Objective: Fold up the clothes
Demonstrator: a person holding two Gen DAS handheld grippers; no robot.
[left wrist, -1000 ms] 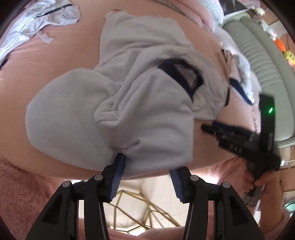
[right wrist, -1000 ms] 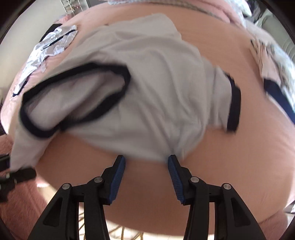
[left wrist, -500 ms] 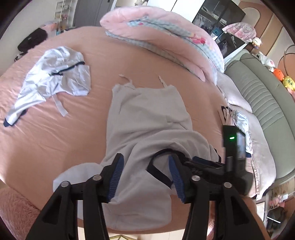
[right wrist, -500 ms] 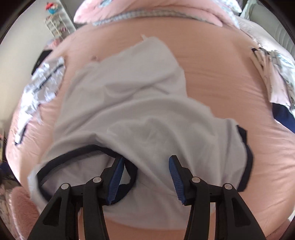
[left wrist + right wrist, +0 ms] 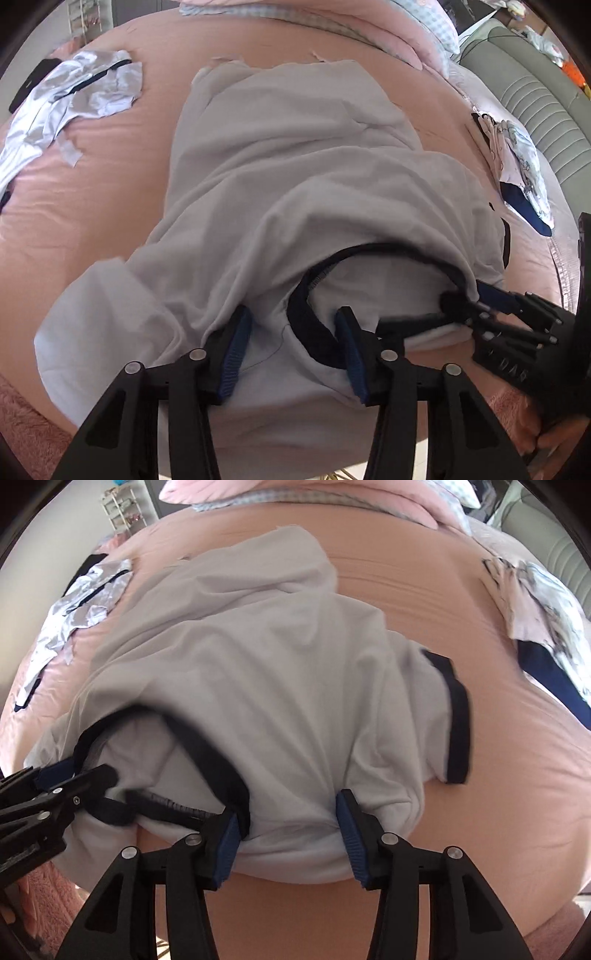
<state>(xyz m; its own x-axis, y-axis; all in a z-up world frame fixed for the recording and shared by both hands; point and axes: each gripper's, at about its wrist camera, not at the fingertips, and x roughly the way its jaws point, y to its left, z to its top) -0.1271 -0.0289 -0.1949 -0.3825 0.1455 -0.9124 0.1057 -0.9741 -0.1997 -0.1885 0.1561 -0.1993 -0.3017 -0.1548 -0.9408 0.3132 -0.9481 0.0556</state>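
A white T-shirt (image 5: 295,166) with navy trim lies rumpled on the pink bed (image 5: 92,184), collar end nearest me. My left gripper (image 5: 293,350) straddles the navy collar (image 5: 306,325). Its jaws are closing, and the cloth between them lies flat, unpinched. My right gripper (image 5: 291,834) is at the shoulder beside the collar (image 5: 221,768). Its jaws are closing too, and the bunched cloth between the pads has creases running from them. The navy-cuffed sleeve (image 5: 458,716) lies to its right. Each gripper shows in the other's view: right (image 5: 424,314), left (image 5: 85,775).
A crumpled pale garment (image 5: 74,92) lies at the far left of the bed. A small heap of clothes (image 5: 517,158) sits at the right edge. Pink pillows (image 5: 369,22) line the back, beside grey padding (image 5: 535,92). A person's hand (image 5: 546,435) holds the right gripper.
A second ago the shirt filled both views, its near edge at the fingertips. Both grippers then shifted along it and now sit at the collar end, close together.
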